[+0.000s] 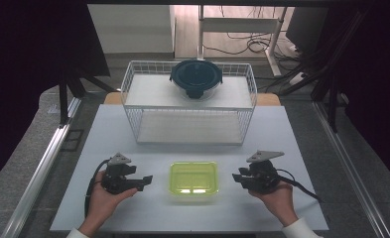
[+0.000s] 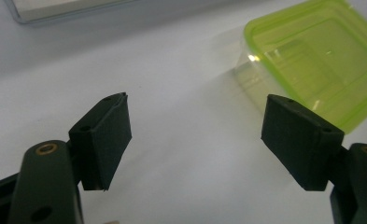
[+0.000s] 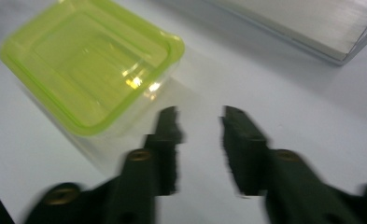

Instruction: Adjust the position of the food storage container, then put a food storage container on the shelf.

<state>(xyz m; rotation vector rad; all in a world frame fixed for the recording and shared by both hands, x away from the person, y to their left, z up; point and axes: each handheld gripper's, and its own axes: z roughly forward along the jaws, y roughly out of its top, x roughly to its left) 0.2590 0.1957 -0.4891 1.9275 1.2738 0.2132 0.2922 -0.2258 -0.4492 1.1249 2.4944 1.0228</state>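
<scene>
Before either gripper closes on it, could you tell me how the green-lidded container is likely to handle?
The green-lidded container looks like thin clear plastic and empty, so probably light and apt to slide on the smooth table. Its glossy walls may be slippery. Low and flat-based, it seems unlikely to tip.

On the surface (image 1: pixel 108 124) in front of you, the lidded container (image 1: pixel 193 178) sits near your edge, midway between your two hands. Your left tongs (image 1: pixel 148 179) lie to its left and your right tongs (image 1: pixel 236 177) to its right, each apart from it. Behind the container stands the wire basket (image 1: pixel 133 84), spanning the far half of the surface. On the basket's upper shelf, toward the back, rests a lidded bowl (image 1: pixel 196 78).
</scene>
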